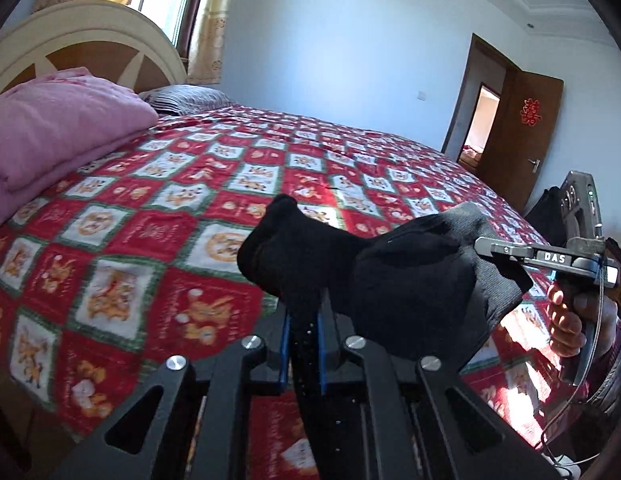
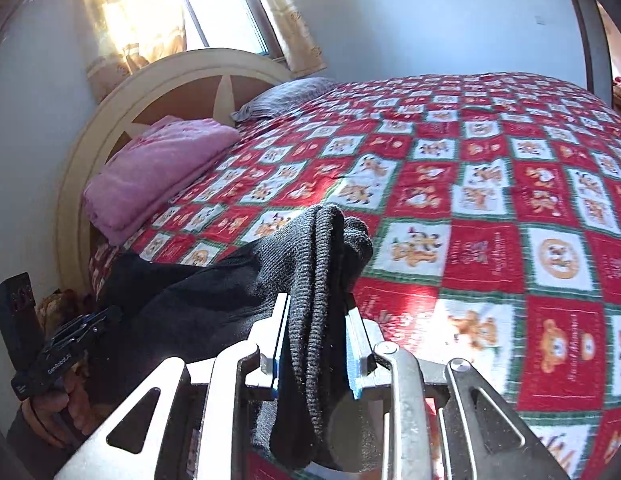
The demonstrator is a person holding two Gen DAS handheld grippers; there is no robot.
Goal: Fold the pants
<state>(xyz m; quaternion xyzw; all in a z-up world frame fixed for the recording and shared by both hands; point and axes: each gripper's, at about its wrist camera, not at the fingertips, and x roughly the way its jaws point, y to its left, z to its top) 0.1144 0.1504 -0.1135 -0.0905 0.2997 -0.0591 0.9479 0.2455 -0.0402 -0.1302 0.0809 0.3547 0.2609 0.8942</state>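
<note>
The pants (image 1: 394, 280) are black and dark grey knit fabric, held up in the air between both grippers above the bed. My left gripper (image 1: 302, 320) is shut on one bunched black end of them. My right gripper (image 2: 316, 320) is shut on the ribbed grey edge (image 2: 322, 248), which hangs down between its blue pads. The right gripper also shows in the left wrist view (image 1: 486, 248) at the right, clamped on the cloth. The left gripper shows in the right wrist view (image 2: 98, 318) at the lower left, with the fabric stretched across to it.
The bed is covered by a red, white and green patchwork quilt (image 1: 190, 200). A folded pink blanket (image 1: 50, 128) and a grey pillow (image 1: 186, 98) lie by the cream headboard (image 2: 122, 92). A brown door (image 1: 518, 136) stands open at the right.
</note>
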